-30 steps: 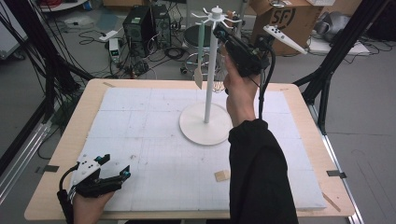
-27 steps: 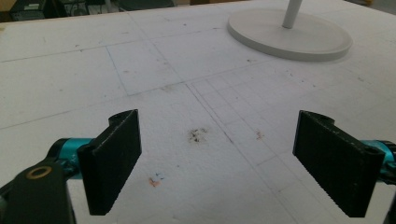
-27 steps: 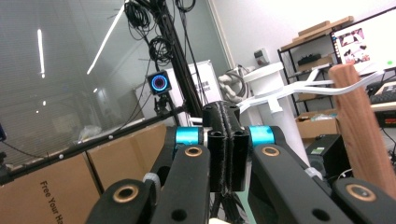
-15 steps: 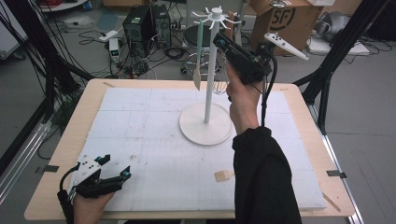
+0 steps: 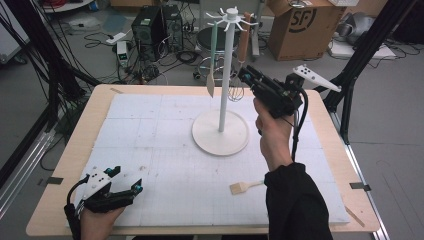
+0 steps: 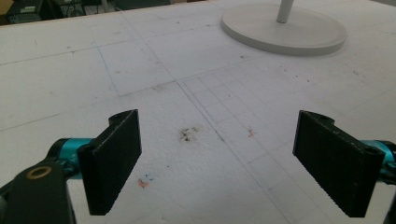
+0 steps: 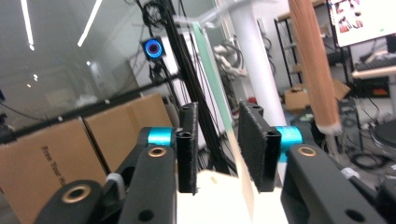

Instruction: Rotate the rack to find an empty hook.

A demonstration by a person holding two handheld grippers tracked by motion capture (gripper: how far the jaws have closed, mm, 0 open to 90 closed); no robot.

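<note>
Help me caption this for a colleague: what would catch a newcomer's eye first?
The tall white rack at the table's far middle, with a spatula and a whisk hanging from its hooks. The right gripper is raised beside it, fingers apart. A small brush lies near the table's front.

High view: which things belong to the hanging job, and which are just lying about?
Job: rack, whisk hanging on it, spatula hanging on it, brush on the mat, likely next.
Lying about: cardboard box, computer tower, power strip, all on the floor.
</note>
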